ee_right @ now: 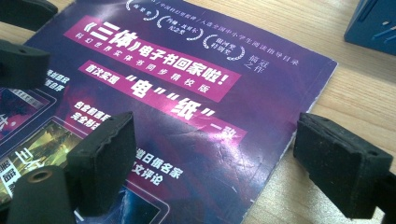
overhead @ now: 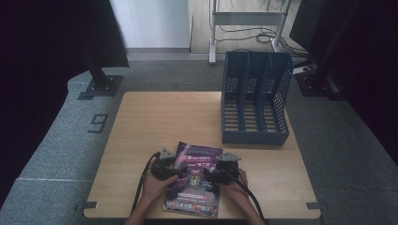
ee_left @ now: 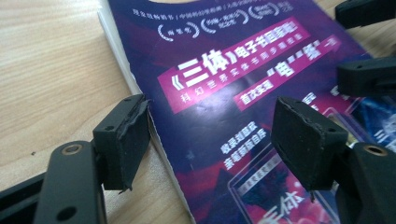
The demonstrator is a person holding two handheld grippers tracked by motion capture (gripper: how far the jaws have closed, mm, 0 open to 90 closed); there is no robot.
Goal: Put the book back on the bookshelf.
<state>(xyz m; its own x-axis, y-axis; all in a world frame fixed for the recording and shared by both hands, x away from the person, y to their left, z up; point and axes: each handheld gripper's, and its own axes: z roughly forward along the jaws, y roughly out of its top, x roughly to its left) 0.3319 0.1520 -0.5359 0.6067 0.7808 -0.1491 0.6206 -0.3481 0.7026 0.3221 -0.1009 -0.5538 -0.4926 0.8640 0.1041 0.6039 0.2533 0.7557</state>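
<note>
Dim, dark-edged high view; soft glare on the glossy magazine cover [ee_right: 196, 126], near claws blurred.

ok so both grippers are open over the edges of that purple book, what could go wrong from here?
1. The book lies flat on the table. The left gripper and right gripper each straddle a side edge, so closing may just bend the cover or slide off.
2. With two separate grips, uneven lifting could twist or buckle the thin book.
3. The file rack has narrow slots; a sagging book could catch on a divider.
</note>
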